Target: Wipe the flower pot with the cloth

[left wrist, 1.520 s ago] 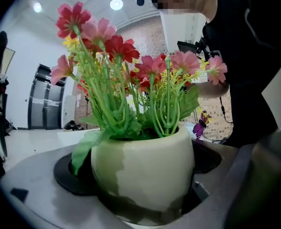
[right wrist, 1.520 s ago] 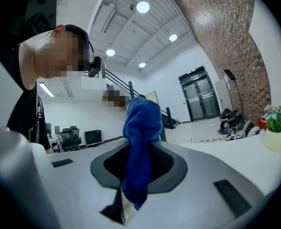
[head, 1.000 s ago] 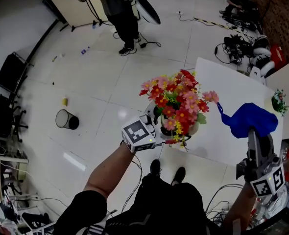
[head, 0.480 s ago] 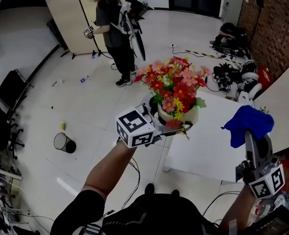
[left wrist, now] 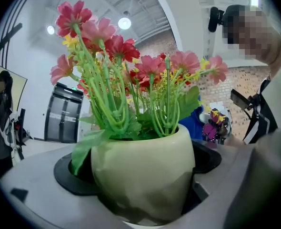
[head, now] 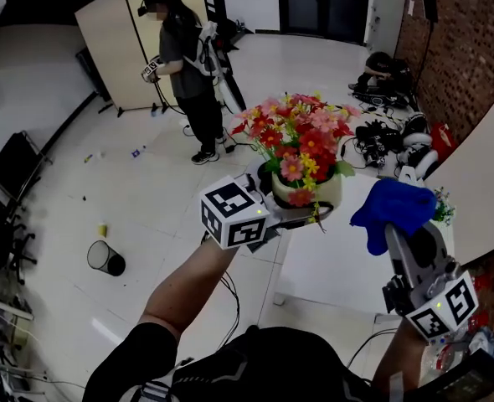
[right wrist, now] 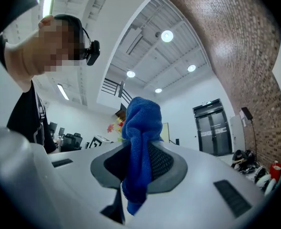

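My left gripper (head: 287, 212) is shut on a cream flower pot (head: 311, 194) filled with red, pink and yellow artificial flowers (head: 297, 136), held up in the air. In the left gripper view the flower pot (left wrist: 143, 175) fills the space between the jaws, the flowers (left wrist: 131, 66) rising above it. My right gripper (head: 396, 234) is shut on a blue cloth (head: 393, 208), raised just right of the pot and apart from it. In the right gripper view the blue cloth (right wrist: 140, 147) hangs bunched between the jaws.
A white table (head: 347, 262) lies below the pot and cloth, with a small second flower pot (head: 441, 209) at its far right. A person (head: 188, 65) stands on the floor behind. A bin (head: 105, 259) stands at the left, bags and gear (head: 389, 82) by the brick wall.
Both grippers have risen. The cloth has moved left, closer to the pot. The head view has tilted up, showing more of the room.
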